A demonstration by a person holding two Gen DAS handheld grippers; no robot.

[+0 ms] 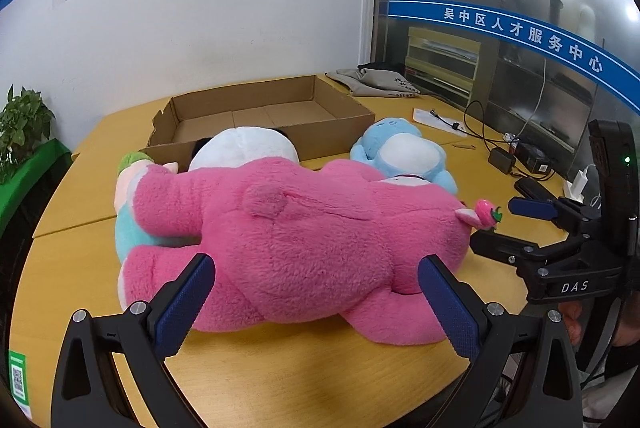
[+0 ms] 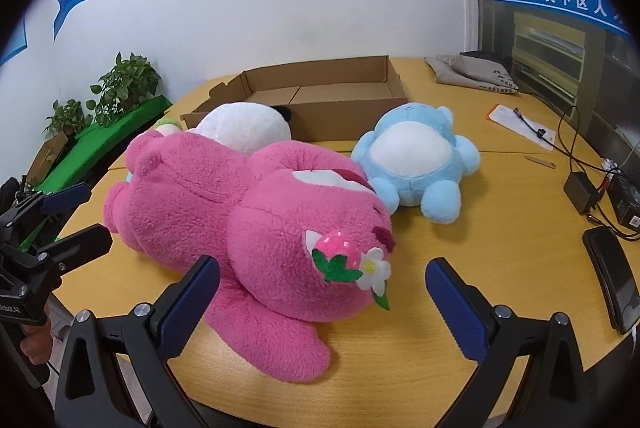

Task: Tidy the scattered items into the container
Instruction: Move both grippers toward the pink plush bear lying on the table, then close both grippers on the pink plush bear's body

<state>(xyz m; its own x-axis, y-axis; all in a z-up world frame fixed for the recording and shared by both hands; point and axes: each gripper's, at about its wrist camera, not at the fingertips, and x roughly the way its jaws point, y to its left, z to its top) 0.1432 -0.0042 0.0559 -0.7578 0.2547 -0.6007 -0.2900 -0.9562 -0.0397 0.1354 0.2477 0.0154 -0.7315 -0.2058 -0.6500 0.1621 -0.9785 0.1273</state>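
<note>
A large pink plush bear [image 1: 296,240] [image 2: 256,211] lies on its side on the wooden table. A white plush [image 1: 244,147] [image 2: 244,125] and a pastel plush [image 1: 128,183] lie behind it. A blue plush [image 1: 404,153] [image 2: 416,155] sits to the right. The shallow cardboard box [image 1: 344,107] [image 2: 396,83] stands open behind them. My left gripper [image 1: 316,292] is open, its fingers either side of the bear's body. My right gripper [image 2: 322,292] is open around the bear's head; it also shows in the left wrist view [image 1: 516,224].
A grey cloth bag [image 1: 376,81] [image 2: 476,73] lies at the back right. Cables, a power adapter [image 2: 582,191], a phone [image 2: 616,280] and a white packet [image 2: 520,125] lie on the table's right side. Potted plants [image 2: 120,87] stand at the left by the wall.
</note>
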